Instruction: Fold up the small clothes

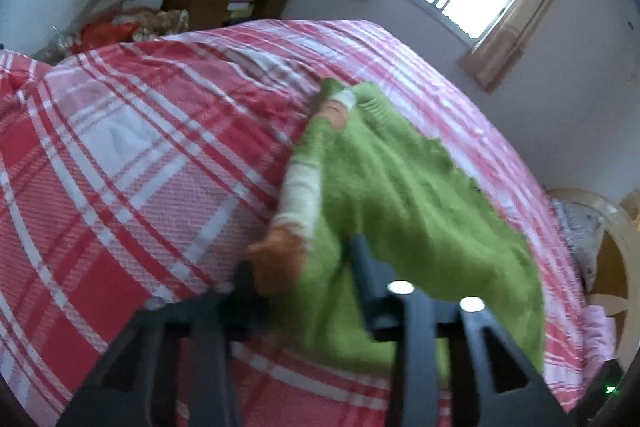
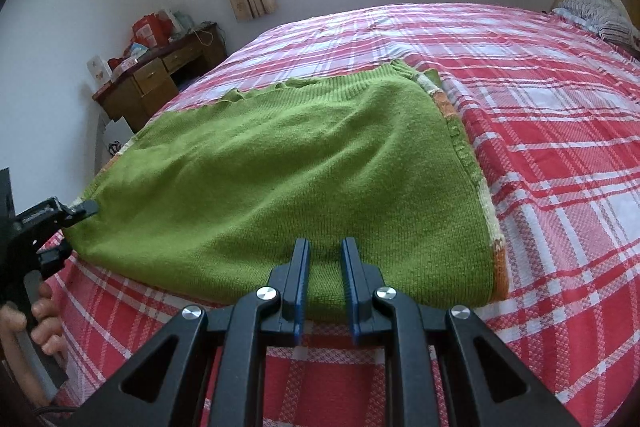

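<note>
A wide bed (image 2: 540, 131) fills most of the room, covered with a red, pink and white checked sheet (image 2: 560, 187). A green knitted sweater (image 2: 300, 167) lies flat on the sheet near the front edge, with striped orange and white parts showing at its side. A patterned pillow (image 2: 600, 15) rests at the far right corner.

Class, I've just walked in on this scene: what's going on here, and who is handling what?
A person is folding a green sweater on a bed with a red plaid bedspread, holding a gripper in each hand. The left gripper pinches the sweater's near left corner. The right gripper rests at the near edge, jaws narrowly apart, with knit between them. The sweater lies mostly flat.
</note>
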`<state>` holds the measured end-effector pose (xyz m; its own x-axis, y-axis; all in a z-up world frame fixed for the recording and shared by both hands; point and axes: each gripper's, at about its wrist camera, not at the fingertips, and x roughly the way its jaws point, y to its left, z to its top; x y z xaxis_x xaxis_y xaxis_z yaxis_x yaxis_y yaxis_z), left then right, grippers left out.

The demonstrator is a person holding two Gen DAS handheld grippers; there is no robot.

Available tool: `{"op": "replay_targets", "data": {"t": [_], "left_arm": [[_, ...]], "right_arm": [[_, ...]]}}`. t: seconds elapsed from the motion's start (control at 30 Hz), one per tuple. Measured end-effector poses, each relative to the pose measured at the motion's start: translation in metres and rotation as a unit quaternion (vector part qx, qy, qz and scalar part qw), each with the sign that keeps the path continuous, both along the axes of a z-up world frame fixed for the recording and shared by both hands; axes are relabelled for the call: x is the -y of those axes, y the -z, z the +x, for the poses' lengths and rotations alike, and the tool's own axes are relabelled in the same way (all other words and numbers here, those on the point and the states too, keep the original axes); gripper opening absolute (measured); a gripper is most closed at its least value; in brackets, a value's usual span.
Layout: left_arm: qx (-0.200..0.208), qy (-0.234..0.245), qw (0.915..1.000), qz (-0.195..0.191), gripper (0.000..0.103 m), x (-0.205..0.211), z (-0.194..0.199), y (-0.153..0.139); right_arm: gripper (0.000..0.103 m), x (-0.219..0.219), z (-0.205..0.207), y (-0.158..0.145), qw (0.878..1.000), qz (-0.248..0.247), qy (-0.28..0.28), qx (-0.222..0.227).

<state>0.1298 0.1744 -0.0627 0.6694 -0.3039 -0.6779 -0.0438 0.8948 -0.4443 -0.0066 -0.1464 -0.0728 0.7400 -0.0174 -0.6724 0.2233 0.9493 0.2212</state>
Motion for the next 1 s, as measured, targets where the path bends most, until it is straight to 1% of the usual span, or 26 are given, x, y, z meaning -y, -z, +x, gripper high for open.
{"op": "replay_targets", "data": {"t": [0.07,0.1,0.17,0.23,0.27,0.37,0.43,0.47,0.57,0.63,0.7,0.73,0.77,0.8,0.87,0.93,1.0], "left_arm": [[0.005,0.006,1.0,0.003,0.031,-0.001,-0.002,0.0],[0.005,0.009,0.9999,0.004,0.031,-0.001,-0.003,0.0],[0.007,0.007,1.0,0.002,0.032,-0.005,-0.005,-0.002],[0.005,-0.001,1.0,-0.005,0.035,-0.008,-0.005,-0.001],[0.005,-0.004,1.0,-0.007,0.038,-0.007,-0.003,0.0],[0.004,-0.007,1.0,0.003,0.039,-0.003,0.004,-0.001],[0.003,0.001,0.9999,0.01,0.034,-0.001,0.006,-0.003],[0.004,0.005,0.9999,0.016,0.026,0.0,0.007,-0.004],[0.015,0.01,0.9996,0.024,0.021,0.002,0.007,-0.012],[0.035,0.016,0.9986,0.037,0.019,0.009,0.003,-0.021],[0.065,0.032,0.9942,0.08,0.017,0.026,-0.002,-0.035],[0.085,0.048,0.99,0.102,0.017,0.039,-0.007,-0.044],[0.1,0.06,0.9867,0.113,0.016,0.048,-0.01,-0.05],[0.116,0.074,0.9823,0.127,0.016,0.058,-0.013,-0.056],[0.147,0.106,0.9708,0.157,0.014,0.083,-0.022,-0.067],[0.159,0.14,0.9632,0.166,0.012,0.101,-0.025,-0.069],[0.161,0.164,0.9558,0.184,0.012,0.114,-0.027,-0.062]], "right_arm": [[0.017,-0.008,0.001,-0.008,0.999,-0.027,0.016,-0.01],[0.017,-0.015,-0.003,-0.016,0.999,-0.029,0.011,0.008],[0.017,-0.031,-0.006,-0.028,0.999,-0.03,-0.012,0.032],[0.017,-0.054,0.0,-0.034,0.997,-0.022,-0.056,0.04],[0.017,-0.063,0.004,-0.034,0.996,-0.02,-0.072,0.04],[0.017,-0.088,0.021,-0.023,0.993,-0.025,-0.109,0.026],[0.017,-0.094,0.032,-0.001,0.993,-0.006,-0.118,-0.014],[0.017,-0.091,0.031,0.001,0.993,0.001,-0.117,-0.003],[0.017,-0.081,0.033,0.005,0.992,0.037,-0.119,0.001],[0.017,-0.071,0.033,0.009,0.991,0.068,-0.119,0.009],[0.017,-0.068,0.031,0.01,0.989,0.085,-0.118,0.014],[0.017,-0.067,0.031,0.01,0.989,0.088,-0.117,0.016],[0.017,-0.067,0.032,0.011,0.989,0.09,-0.117,0.017],[0.017,-0.068,0.031,0.011,0.989,0.091,-0.117,0.017],[0.017,-0.068,0.029,0.011,0.988,0.095,-0.117,0.019],[0.017,-0.068,0.027,0.013,0.988,0.104,-0.117,0.022],[0.017,-0.066,0.024,0.014,0.986,0.113,-0.116,0.024]]}}
